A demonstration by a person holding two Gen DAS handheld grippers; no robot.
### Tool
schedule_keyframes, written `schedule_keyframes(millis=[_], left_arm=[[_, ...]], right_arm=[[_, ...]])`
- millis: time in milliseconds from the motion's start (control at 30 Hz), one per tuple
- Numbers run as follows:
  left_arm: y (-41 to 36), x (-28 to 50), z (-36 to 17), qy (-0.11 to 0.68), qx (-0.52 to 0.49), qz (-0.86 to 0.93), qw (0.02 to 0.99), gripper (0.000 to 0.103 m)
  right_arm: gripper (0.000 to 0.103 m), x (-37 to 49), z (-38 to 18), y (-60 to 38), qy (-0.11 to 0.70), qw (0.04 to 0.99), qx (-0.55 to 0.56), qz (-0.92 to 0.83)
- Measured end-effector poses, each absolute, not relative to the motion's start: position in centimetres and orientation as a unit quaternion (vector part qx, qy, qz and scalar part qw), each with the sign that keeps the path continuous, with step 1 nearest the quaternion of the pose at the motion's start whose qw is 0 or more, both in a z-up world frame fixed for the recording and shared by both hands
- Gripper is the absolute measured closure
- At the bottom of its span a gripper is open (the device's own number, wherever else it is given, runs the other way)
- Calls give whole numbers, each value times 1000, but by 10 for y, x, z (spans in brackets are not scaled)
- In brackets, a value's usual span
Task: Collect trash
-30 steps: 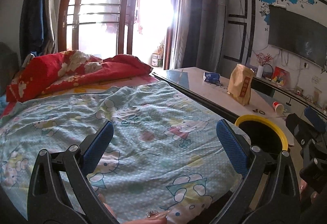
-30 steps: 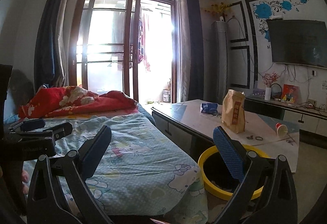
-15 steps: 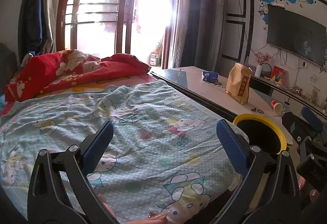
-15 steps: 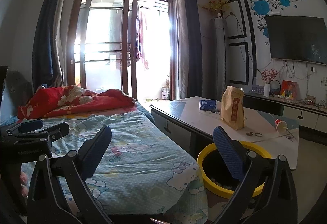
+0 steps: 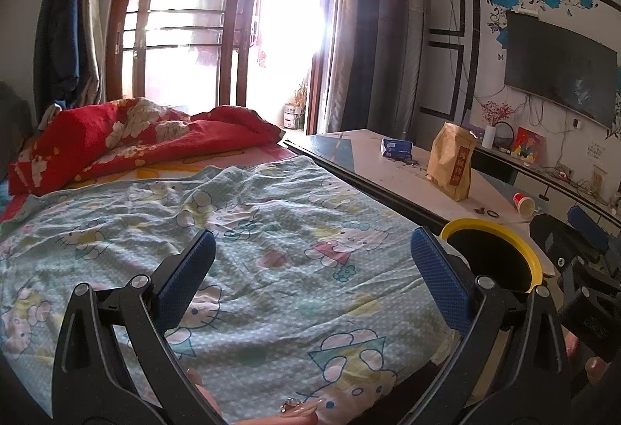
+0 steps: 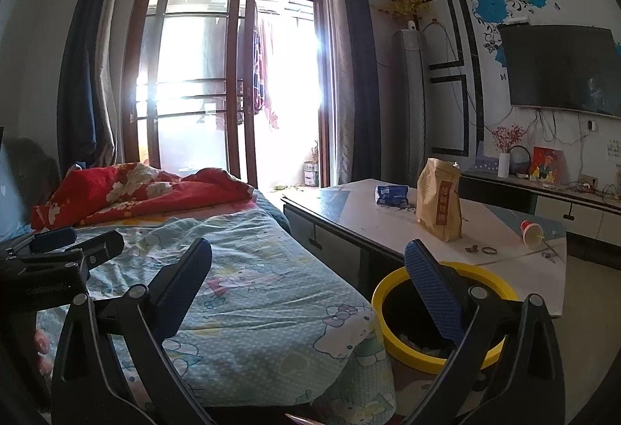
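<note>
On the white table stand a brown paper bag, a blue wrapper and a tipped red paper cup; the same bag, wrapper and cup show in the left wrist view. A yellow-rimmed black bin stands on the floor between bed and table, also visible as the bin. My left gripper hangs open over the bed, holding nothing. My right gripper is open and empty above the bed's corner and the bin.
A bed with a pale blue cartoon sheet and a red floral quilt fills the left. Glass balcony doors stand behind. A wall TV and a low cabinet with small items line the right wall.
Both grippers have drifted slightly upward and back, so the bed, table and bin sit a little lower in view. Both jaws stay open and empty.
</note>
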State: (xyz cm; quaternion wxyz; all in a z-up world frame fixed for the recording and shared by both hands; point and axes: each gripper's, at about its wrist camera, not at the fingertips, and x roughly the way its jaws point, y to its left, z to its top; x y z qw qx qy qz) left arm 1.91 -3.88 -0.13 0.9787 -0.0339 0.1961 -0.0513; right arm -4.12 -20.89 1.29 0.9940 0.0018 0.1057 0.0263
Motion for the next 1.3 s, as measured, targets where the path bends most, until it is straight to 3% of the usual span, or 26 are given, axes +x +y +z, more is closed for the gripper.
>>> schedule_keyframes(millis=[1000,1167,1300], left_arm=[[-31,24,-5,220,-42,-53,973,11],[40,36,0,247,-60,15,967,11],[172,35,-6,271,-66,193,941,11]], right_arm=[[6,-21,24,-204,138,989,14,44],[6,12,44,-134,156,977,-2,147],[6,53,40,-7,257,925,-3,280]])
